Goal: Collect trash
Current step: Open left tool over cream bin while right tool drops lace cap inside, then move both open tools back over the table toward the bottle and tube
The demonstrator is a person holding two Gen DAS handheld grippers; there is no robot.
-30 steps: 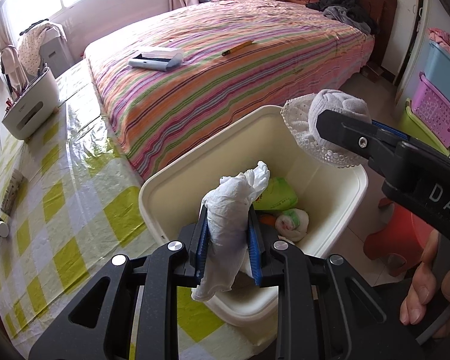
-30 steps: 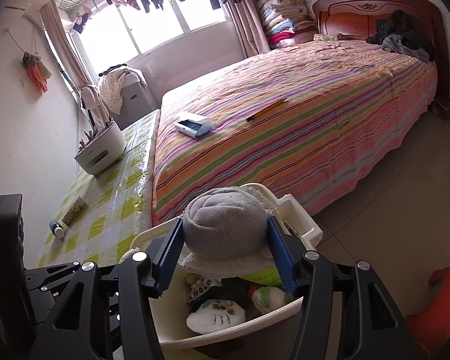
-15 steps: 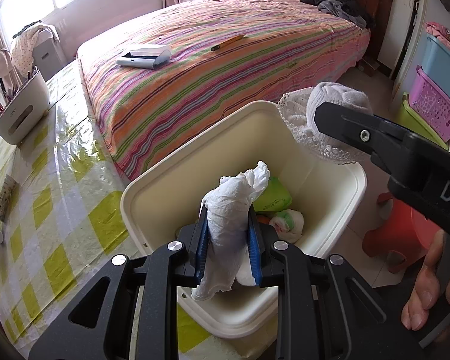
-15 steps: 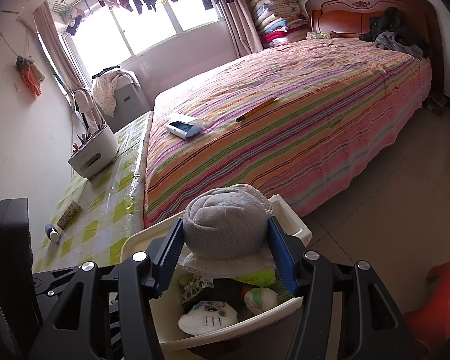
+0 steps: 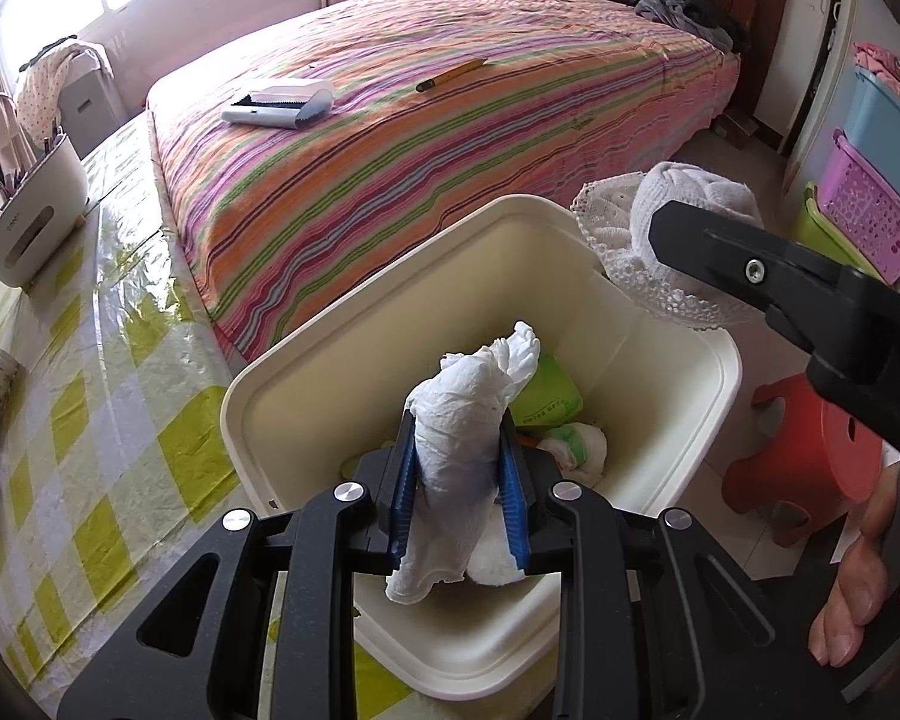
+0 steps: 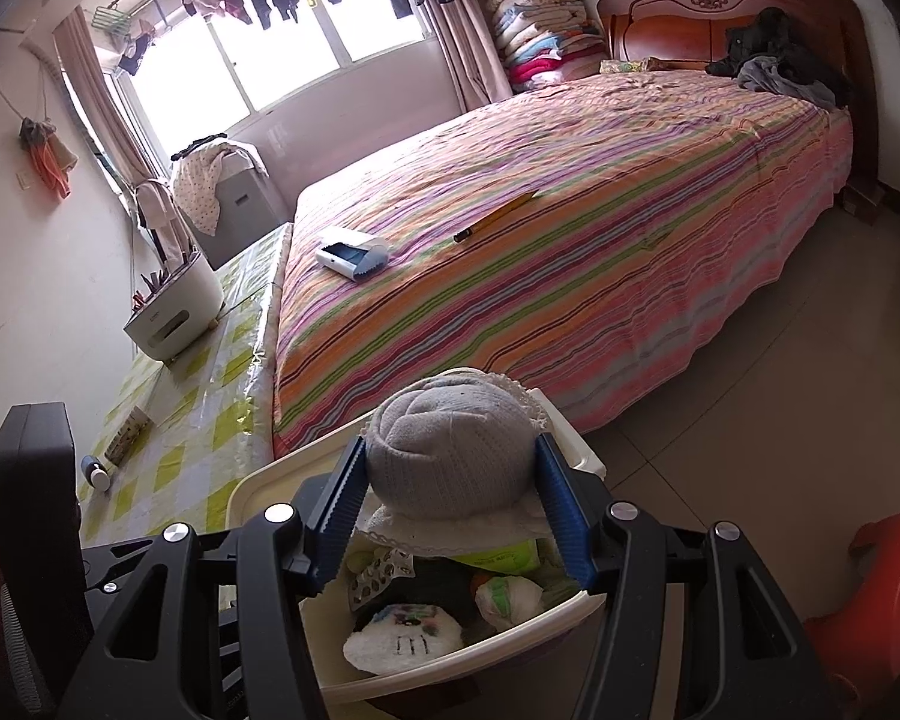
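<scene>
the left hand-held gripper [image 5: 457, 483] hangs over the open cream bin [image 5: 727, 360], its 2 blue pads on either side of a crumpled white tissue [image 5: 471, 420]. it tilts steeply down into the bin, likely so the tissue falls straight in among the trash already at the bottom. its jaws have just been opening a little; the tissue sits between them and the pads seem to touch it, so it is not yet dropped.

the right hand-held gripper [image 6: 450, 495] is clenched on a balled grey sock [image 6: 450, 450] with a white lace trim, held above the bin's far-right rim, apparently waiting its turn so the 2 drops do not collide. its grip looks firm, the sock bulging between the pads.

the bin stands at the desk's near edge, beside the bed [image 5: 450, 138]. a white case [image 5: 279, 102] and a pencil [image 5: 450, 75] lie on the bed, well apart from the bin.

against the earlier frames, the bin sits lower and fuller in the left view, so that camera's aim has crept further over the opening. the tissue and the sock look unchanged in their jaws, and the bed items have not moved.
</scene>
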